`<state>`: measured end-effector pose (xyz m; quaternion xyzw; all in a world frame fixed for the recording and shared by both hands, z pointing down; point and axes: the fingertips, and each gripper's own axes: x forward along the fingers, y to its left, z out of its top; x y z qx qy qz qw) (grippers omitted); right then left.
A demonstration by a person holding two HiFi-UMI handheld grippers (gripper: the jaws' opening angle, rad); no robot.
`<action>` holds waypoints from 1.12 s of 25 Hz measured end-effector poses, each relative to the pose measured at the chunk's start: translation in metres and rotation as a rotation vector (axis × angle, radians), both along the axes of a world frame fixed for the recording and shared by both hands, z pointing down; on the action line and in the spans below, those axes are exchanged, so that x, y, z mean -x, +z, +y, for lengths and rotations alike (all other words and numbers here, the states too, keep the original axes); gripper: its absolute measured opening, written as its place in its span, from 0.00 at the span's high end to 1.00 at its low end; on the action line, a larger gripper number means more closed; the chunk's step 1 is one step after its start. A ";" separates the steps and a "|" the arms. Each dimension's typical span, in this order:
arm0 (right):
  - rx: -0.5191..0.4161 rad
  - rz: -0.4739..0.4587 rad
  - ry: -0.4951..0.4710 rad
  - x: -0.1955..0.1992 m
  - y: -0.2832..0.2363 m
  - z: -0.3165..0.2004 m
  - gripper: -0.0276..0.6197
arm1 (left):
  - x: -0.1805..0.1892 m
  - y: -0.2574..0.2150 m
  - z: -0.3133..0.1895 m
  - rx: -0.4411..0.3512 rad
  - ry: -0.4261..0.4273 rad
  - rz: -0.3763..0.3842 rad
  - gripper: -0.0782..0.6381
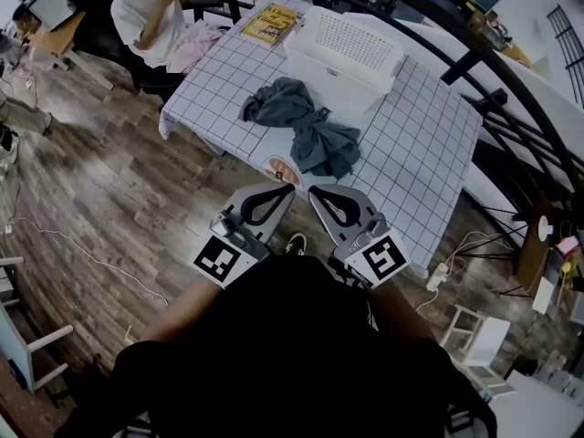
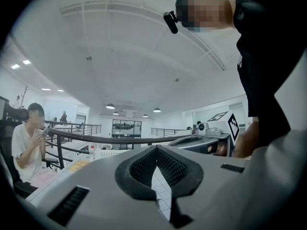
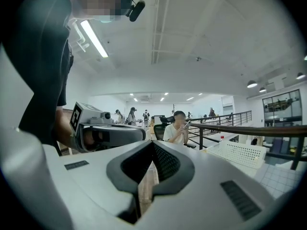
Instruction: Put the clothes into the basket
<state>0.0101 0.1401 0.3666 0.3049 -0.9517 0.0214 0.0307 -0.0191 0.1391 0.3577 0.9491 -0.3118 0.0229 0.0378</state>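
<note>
Head view: clothes [image 1: 306, 128] beside basket [image 1: 345, 46].

Crumpled dark-grey clothes [image 1: 285, 103] — soft, matt cloth; white perforated basket [image 1: 351, 42] — smooth plastic; the table's white gridded cover [image 1: 429, 144], smooth cloth; brown plank floor [image 1: 100, 199], wood with slight sheen.

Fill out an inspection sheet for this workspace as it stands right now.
Surface: table under a white grid cloth.
Job's things: dark grey clothes heaped mid-table, outside the white basket behind them.
Clutter: yellow book beside the basket; pink cloth at the far corner.
Grippers: left gripper and right gripper both shut, empty, at the table's near edge.
Cables: white cable across the floor; power strip with leads by the table.
Surroundings: wood floor, black railing, seated person.
</note>
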 end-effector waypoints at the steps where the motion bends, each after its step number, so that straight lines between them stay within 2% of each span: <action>1: -0.001 -0.002 0.003 -0.003 0.000 -0.002 0.93 | -0.002 0.001 -0.002 0.000 0.000 -0.002 0.89; 7: 0.005 0.003 0.024 -0.015 0.003 -0.018 0.93 | -0.016 0.002 -0.018 -0.002 0.021 0.003 0.89; 15: 0.047 0.021 0.065 -0.015 0.015 -0.049 0.93 | -0.016 0.016 -0.054 0.015 0.046 0.015 0.89; 23: 0.073 0.042 0.138 -0.010 0.028 -0.103 0.93 | -0.008 0.026 -0.112 0.019 0.112 0.003 0.89; 28: 0.100 0.046 0.206 -0.007 0.035 -0.141 0.93 | -0.006 0.039 -0.150 0.033 0.190 -0.012 0.89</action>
